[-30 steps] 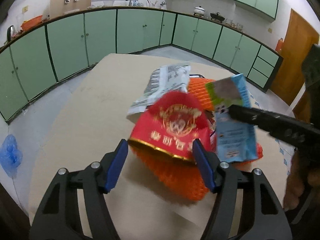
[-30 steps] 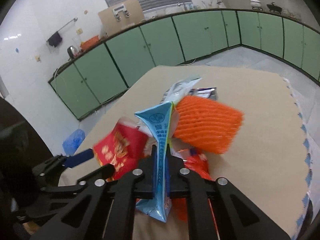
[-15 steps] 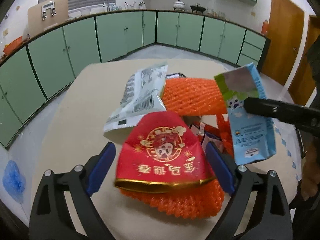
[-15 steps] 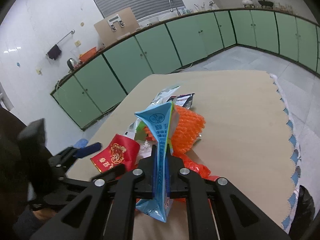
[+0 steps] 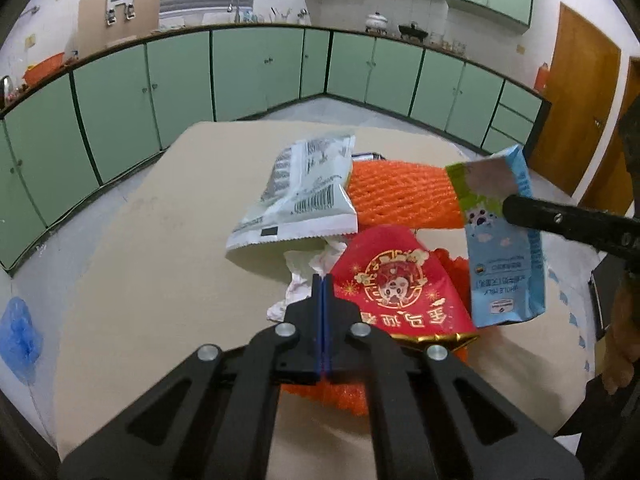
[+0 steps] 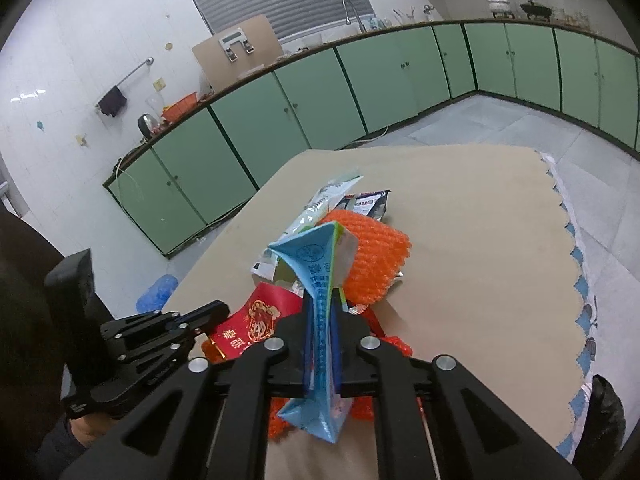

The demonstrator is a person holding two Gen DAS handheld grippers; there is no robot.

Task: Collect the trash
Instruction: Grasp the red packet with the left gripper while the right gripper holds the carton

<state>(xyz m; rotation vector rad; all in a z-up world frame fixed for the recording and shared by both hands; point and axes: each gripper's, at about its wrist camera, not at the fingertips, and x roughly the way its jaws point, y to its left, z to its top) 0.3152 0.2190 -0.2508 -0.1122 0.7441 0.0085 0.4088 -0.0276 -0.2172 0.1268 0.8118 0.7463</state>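
Note:
A pile of trash lies on the tan table (image 5: 152, 264): a red packet (image 5: 396, 292), orange foam netting (image 5: 400, 196), a white-grey wrapper (image 5: 304, 188) and crumpled tissue (image 5: 308, 276). My left gripper (image 5: 322, 284) is shut with nothing between its blue pads, hovering just left of the red packet. My right gripper (image 6: 320, 316) is shut on a blue milk carton (image 6: 318, 284), held above the pile; the carton also shows in the left wrist view (image 5: 500, 240). The left gripper shows in the right wrist view (image 6: 216, 308).
Green cabinets (image 5: 256, 72) line the far walls. A blue bag (image 5: 18, 336) lies on the floor at left. A dark wrapper (image 6: 370, 202) lies behind the netting. The table's scalloped cloth edge (image 6: 576, 248) runs along the right. A wooden door (image 5: 580, 96) stands far right.
My left gripper has closed from wide open around the red packet to fully shut and empty, beside the packet's left edge. The right gripper keeps holding the carton, lifted slightly.

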